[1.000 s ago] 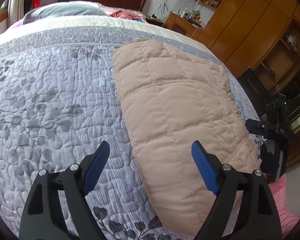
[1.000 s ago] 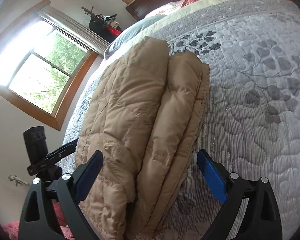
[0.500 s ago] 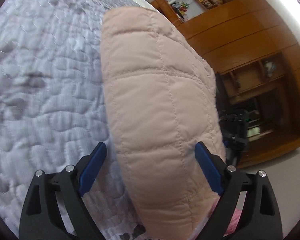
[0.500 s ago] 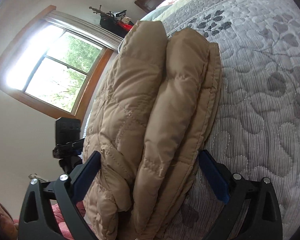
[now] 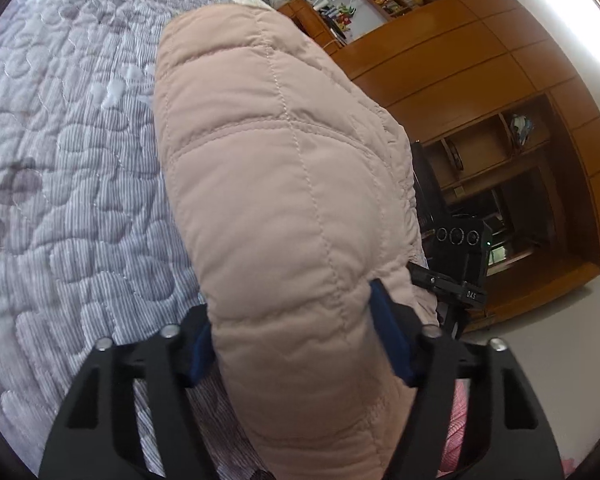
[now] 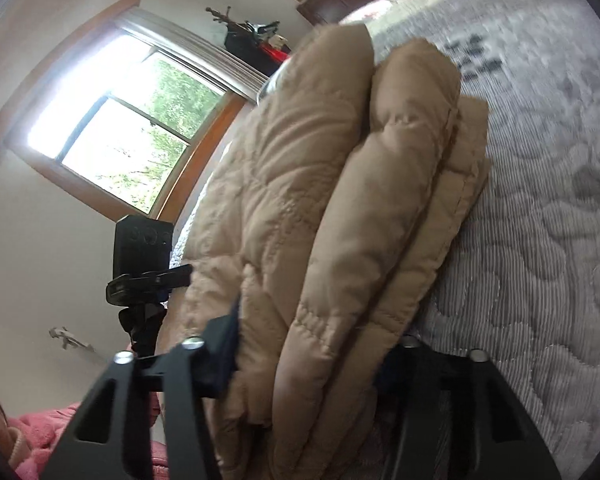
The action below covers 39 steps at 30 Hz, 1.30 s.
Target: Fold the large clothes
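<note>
A tan quilted puffer jacket (image 5: 284, 184), folded into a thick long bundle, lies on the grey floral bedspread (image 5: 68, 168). My left gripper (image 5: 296, 332) is shut on the bundle's near end, blue pads pressed into the fabric on both sides. In the right wrist view the same jacket (image 6: 332, 208) shows as several stacked puffy layers. My right gripper (image 6: 312, 360) is shut on that near end, its jaws squeezing the layers; its right pad is hidden by the fabric.
A black camera on a tripod stands beside the bed (image 5: 456, 248), also in the right wrist view (image 6: 144, 264). Wooden wardrobe and shelves (image 5: 500, 128) lie beyond the bed edge. A window (image 6: 112, 140) is on the wall. Pink fabric (image 6: 40, 440) lies below.
Both grippers moved forward onto the jacket's near end and went from open to shut on it, squeezing the bundle.
</note>
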Each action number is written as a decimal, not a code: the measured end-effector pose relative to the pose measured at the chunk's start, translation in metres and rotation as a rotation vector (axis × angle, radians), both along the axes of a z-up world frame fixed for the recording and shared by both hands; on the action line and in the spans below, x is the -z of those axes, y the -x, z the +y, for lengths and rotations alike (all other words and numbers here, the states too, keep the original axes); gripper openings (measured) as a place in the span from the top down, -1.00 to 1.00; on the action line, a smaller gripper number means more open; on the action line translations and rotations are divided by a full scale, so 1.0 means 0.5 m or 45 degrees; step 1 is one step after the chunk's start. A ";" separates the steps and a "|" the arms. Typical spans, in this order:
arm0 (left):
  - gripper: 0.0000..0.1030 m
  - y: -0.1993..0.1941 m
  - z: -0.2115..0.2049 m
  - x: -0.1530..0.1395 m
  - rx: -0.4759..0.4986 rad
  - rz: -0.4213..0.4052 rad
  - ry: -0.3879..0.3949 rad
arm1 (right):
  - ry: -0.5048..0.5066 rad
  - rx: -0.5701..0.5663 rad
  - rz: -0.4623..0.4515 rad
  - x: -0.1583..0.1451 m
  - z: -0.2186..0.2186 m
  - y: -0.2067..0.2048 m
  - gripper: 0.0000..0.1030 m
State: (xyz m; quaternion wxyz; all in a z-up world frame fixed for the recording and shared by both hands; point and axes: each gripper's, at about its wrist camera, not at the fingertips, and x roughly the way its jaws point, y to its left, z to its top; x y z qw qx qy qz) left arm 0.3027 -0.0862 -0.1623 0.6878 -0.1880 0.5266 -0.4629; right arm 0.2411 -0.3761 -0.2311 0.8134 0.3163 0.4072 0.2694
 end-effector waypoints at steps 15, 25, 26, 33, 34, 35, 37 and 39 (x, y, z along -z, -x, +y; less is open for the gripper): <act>-0.15 -0.068 0.085 -0.143 -0.177 -0.209 0.107 | 0.167 -0.078 -0.239 -0.179 0.089 -0.125 0.21; -0.15 -0.218 0.151 -0.091 -0.300 -0.168 0.043 | 0.138 -0.113 -0.123 -0.107 0.129 -0.324 0.21; -0.15 -0.228 0.157 -0.079 -0.304 -0.156 0.036 | 0.136 -0.112 -0.101 -0.088 0.130 -0.337 0.21; -0.35 -0.255 0.177 -0.008 -0.323 -0.117 0.016 | 0.026 -0.096 0.002 0.003 0.120 -0.380 -0.06; -0.41 -0.252 0.175 -0.014 -0.329 -0.124 -0.010 | 0.035 -0.092 0.007 0.005 0.118 -0.377 -0.14; -0.45 -0.246 0.175 -0.018 -0.336 -0.127 -0.026 | 0.045 -0.082 0.012 0.002 0.115 -0.371 -0.29; -0.49 -0.225 0.178 -0.026 -0.353 -0.119 -0.059 | 0.054 -0.049 0.030 -0.004 0.101 -0.359 -0.48; -0.54 -0.211 0.180 -0.036 -0.363 -0.123 -0.093 | 0.048 -0.030 0.041 -0.015 0.091 -0.341 -0.56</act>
